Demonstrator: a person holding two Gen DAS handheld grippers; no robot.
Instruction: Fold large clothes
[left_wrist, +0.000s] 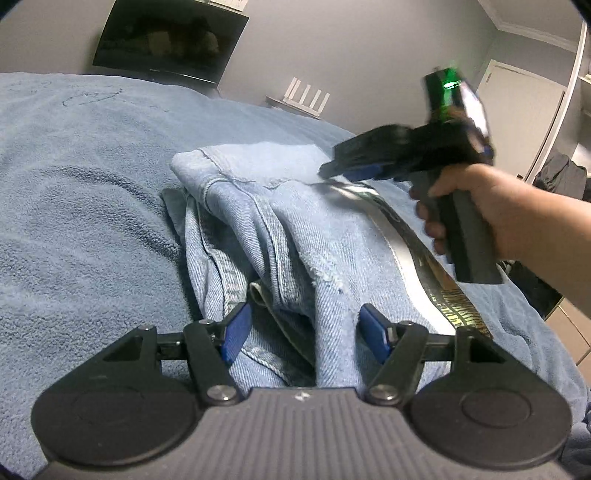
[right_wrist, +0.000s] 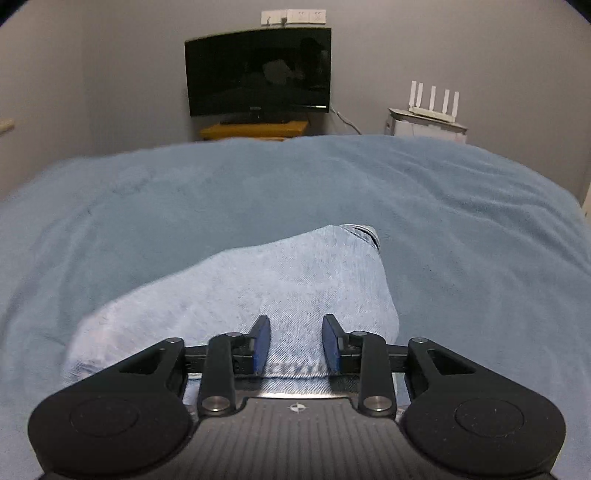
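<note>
My left claw (left_wrist: 303, 328) is hovering spread over the bunched waist end of the jeans (left_wrist: 280, 236), which are lying folded on the blue blanket (left_wrist: 81, 206) covering the bed. My right claw (right_wrist: 295, 341) is also standing spread, gripping nothing, just above the denim's folded end; my right hand (left_wrist: 476, 210) is holding its handle. A television (right_wrist: 258, 72) is standing beyond the bed.

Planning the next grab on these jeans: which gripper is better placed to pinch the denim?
Probably the left gripper: it is open, with bunched folds of the jeans rising between its fingers. The right gripper, also open, hovers over flat denim with no edge to grab.
</note>
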